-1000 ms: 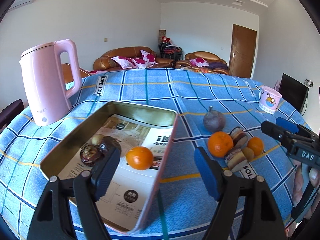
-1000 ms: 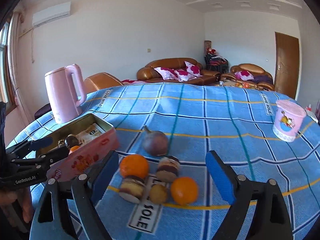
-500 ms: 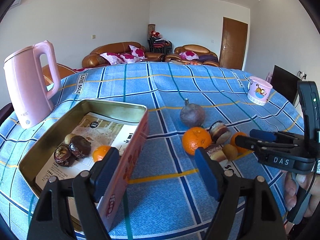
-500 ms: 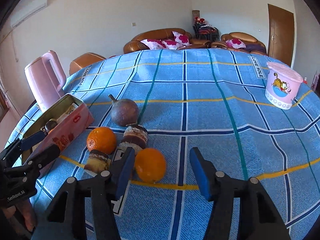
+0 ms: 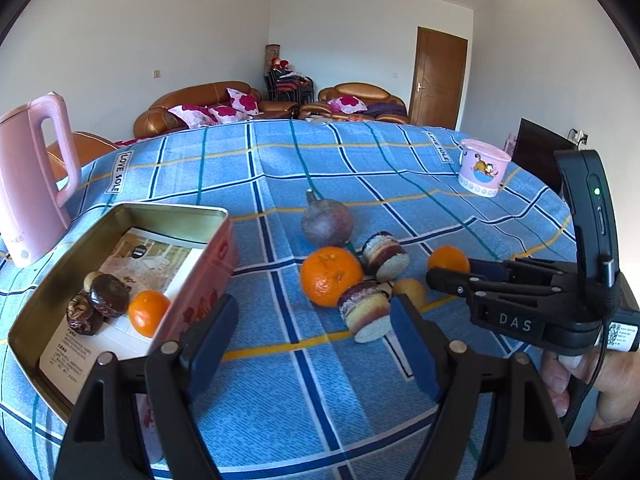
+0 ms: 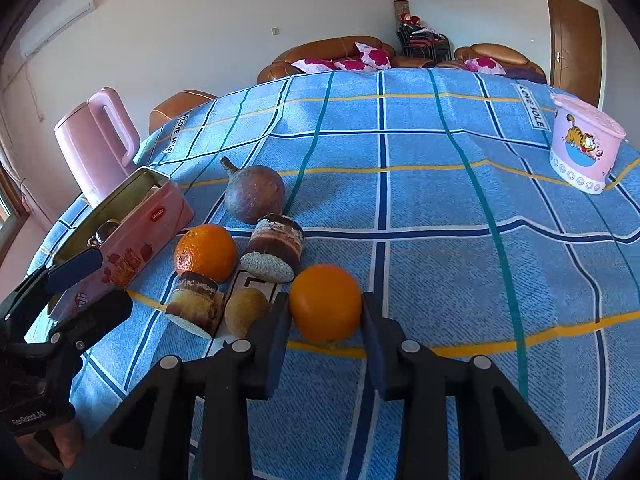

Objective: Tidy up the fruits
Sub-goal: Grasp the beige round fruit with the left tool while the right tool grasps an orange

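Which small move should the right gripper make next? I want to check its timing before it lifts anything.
Probably finish closing, then lift. The right gripper has its jaws closing around the small smooth orange fruit, which sits on the blue checked tablecloth. The open pink metal tin already holds one orange, so carrying it there seems likely.

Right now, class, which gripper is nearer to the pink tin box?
Left. The left gripper hangs open right beside the pink tin box, while the right gripper, closing around a small orange, sits beyond the fruit pile.
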